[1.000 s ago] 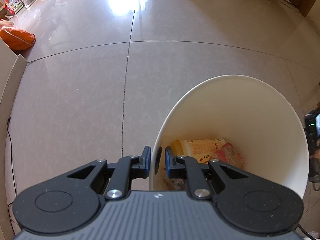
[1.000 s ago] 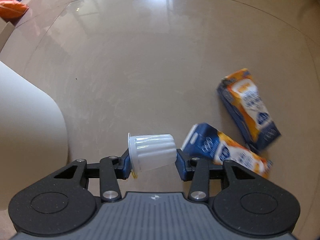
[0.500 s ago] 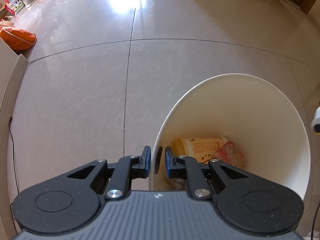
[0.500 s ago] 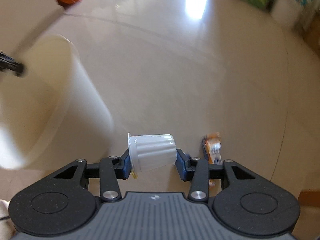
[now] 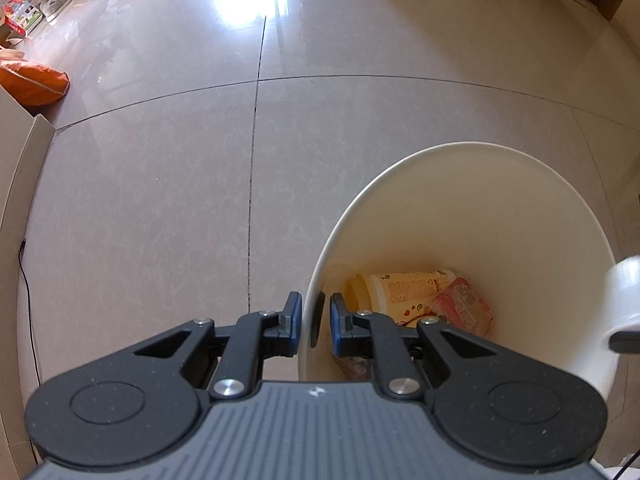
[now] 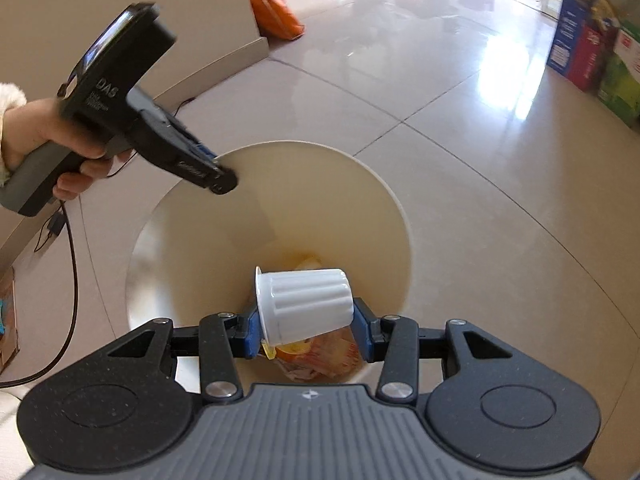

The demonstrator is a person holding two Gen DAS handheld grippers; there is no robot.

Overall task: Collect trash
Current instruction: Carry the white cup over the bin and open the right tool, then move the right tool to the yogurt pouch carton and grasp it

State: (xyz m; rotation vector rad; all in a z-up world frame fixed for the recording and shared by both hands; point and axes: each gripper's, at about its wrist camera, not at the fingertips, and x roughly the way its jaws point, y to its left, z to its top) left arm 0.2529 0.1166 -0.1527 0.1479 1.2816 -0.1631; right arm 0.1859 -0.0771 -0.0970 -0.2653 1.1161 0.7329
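While an orange bag (image 6: pixel 276 8) and boxes (image 6: pixel 592 48) sat far off on the glossy tiled floor (image 5: pixel 160 200), the left gripper (image 5: pixel 311 320) pointed steeply down, clamped shut on the near-left rim of the smooth cream bin (image 5: pixel 520 208). Above the bin's mouth, the right gripper (image 6: pixel 306 328) was opening around a ribbed white plastic cup (image 6: pixel 306 306) lying sideways between its pads, over wrappers (image 6: pixel 316 354) inside.

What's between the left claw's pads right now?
The bin's rim wall: the left claw is shut on it, one pad outside, one inside, clearest in the left wrist view. Nothing else sits between them.
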